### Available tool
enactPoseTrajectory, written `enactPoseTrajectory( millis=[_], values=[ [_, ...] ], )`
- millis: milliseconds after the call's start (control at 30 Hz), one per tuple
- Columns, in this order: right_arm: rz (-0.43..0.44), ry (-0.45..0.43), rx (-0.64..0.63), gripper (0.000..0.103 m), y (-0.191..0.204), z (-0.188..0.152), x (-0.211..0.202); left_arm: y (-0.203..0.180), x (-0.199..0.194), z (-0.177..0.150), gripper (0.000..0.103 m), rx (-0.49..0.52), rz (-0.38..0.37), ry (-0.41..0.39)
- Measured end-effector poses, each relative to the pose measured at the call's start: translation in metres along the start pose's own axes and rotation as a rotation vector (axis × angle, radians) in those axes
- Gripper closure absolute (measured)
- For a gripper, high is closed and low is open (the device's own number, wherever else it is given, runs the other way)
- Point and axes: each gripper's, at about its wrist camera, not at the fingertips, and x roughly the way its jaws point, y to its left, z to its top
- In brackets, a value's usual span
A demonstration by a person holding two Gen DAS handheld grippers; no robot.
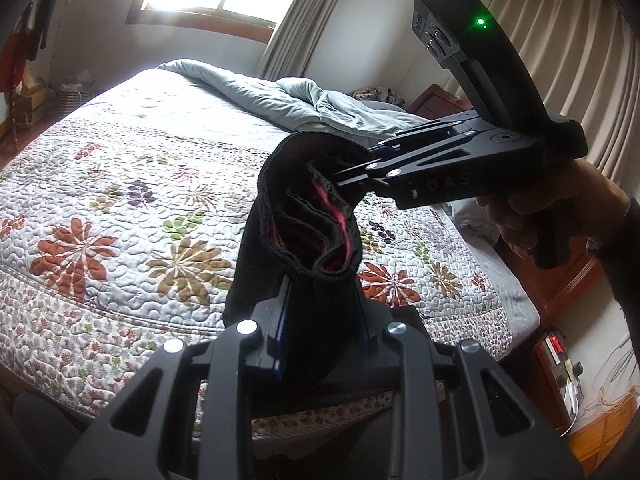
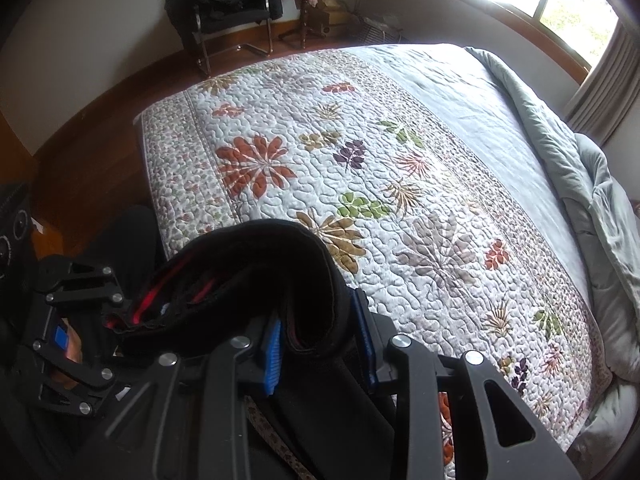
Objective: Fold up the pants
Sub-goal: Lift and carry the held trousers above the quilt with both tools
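Left wrist view, my left claw [image 1: 320,320] clamped tight on bunched black fabric pants with red lining [image 1: 304,216], my right claw [image 1: 340,172] pinching their hem edge, pants held between both above the floral quilted bed [image 1: 120,200], grey duvet [image 1: 280,96] rumpled beyond.

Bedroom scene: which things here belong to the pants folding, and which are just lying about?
Part of the job:
- black pants with red lining
- left claw, clamped on them
- right claw, clamped on them
- floral quilted bedspread

Just lying about:
- crumpled grey-green duvet
- black chair with chrome legs
- beige curtains
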Motion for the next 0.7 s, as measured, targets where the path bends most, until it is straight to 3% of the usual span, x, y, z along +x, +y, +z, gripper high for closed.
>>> enactPoseTrajectory(
  millis=[700],
  values=[
    [0.02,-0.021,0.069,0.072,-0.042,-0.047,0.002,-0.036,0.038,-0.006,0.078,0.068,-0.042,0.054]
  ],
)
